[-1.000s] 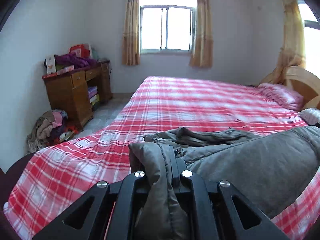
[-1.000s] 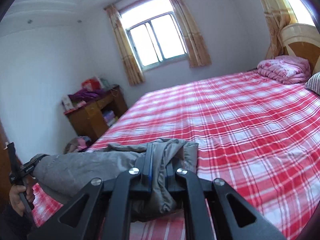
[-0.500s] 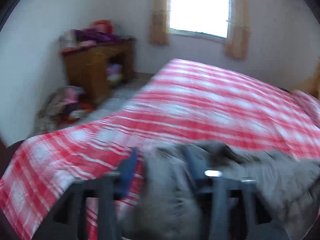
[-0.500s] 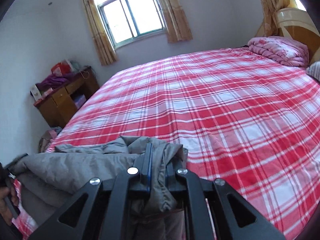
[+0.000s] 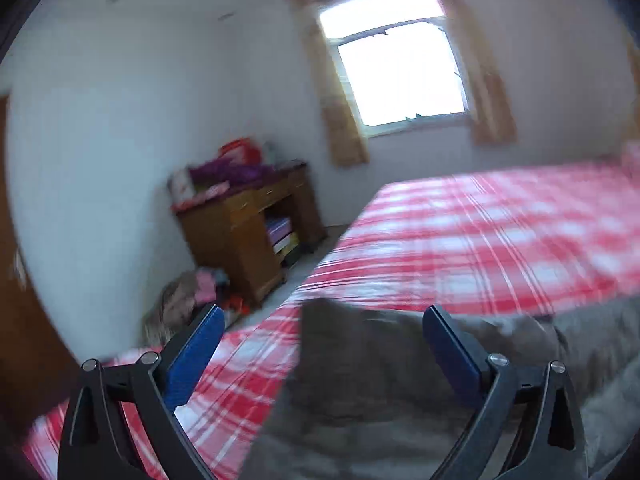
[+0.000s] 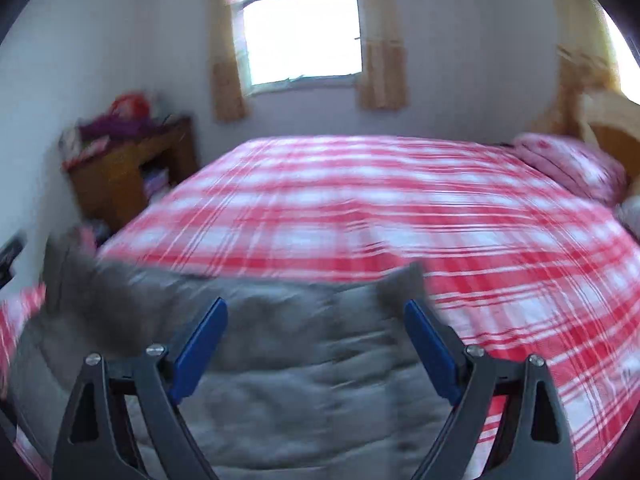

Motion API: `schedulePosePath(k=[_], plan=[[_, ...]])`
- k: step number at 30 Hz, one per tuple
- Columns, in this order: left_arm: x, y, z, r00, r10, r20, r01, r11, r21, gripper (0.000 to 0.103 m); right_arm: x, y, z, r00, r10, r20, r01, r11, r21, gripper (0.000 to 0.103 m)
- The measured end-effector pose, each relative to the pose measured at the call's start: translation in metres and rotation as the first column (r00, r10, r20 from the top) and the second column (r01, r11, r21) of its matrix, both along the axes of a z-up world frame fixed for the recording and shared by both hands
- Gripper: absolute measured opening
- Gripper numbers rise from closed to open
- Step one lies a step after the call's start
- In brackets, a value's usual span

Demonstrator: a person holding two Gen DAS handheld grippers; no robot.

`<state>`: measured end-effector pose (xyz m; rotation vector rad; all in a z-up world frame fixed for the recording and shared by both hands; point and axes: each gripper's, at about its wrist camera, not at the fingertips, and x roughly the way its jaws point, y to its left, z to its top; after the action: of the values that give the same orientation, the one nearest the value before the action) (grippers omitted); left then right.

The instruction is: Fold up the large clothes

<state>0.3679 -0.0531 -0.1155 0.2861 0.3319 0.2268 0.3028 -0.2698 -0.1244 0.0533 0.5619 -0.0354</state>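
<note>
Left wrist view: left gripper (image 5: 320, 344) jaws wide apart, just opened, blue pads (image 5: 194, 358) clear of cloth. Grey padded garment (image 5: 400, 380) lies on the red plaid bed (image 5: 500, 240), filling 4 to 7 o'clock, one corner sticking up between the pads, not pinched. Wooden desk (image 5: 248, 232) at 10 o'clock, window (image 5: 400, 64) at 12. Frame blurred.

Right wrist view: right gripper (image 6: 316, 340) jaws also spread, just opened, nothing clamped. Garment (image 6: 300, 380) sits under and ahead of the pads, 5 to 9 o'clock, on the near bed edge. Pink pillow (image 6: 568, 164) at 2 o'clock.
</note>
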Motion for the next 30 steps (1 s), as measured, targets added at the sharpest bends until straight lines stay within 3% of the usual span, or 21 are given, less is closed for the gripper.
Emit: schedulePosePath(k=[3,5,7,9,17,30], plan=[[0.029,-0.023,-0.027,0.998,-0.002,-0.062,0.01,0.991,0.136,0.1,0.019,0.026,-0.015,0.998,0.045,-0.045,-0.048,0.996,-0.074,0.093],[0.048,-0.021,-0.048,0.991,0.049,-0.127,-0.027,0.985,0.17,0.1,0.033,0.026,-0.026,0.996,0.042,-0.082,-0.05,0.995,-0.09,0.093],[0.072,-0.006,-0.074,0.967,0.113,-0.227,-0.082,0.987,0.141,0.1,0.044,0.019,-0.039,0.993,0.019,-0.119,-0.029,0.996,-0.081,0.093],[0.08,0.005,-0.087,0.957,0.118,-0.264,-0.1,0.992,0.078,0.1,0.051,0.011,-0.05,0.989,0.007,-0.149,-0.014,0.999,-0.047,0.093],[0.095,0.009,-0.102,0.947,0.105,-0.302,-0.104,0.994,0.017,0.102,0.056,0.003,-0.068,0.985,0.009,-0.171,-0.008,1.0,0.006,0.093],[0.109,0.011,-0.115,0.919,0.108,-0.379,-0.108,0.994,0.022,0.102,0.069,0.002,-0.082,0.969,-0.001,-0.246,0.007,1.0,0.022,0.093]])
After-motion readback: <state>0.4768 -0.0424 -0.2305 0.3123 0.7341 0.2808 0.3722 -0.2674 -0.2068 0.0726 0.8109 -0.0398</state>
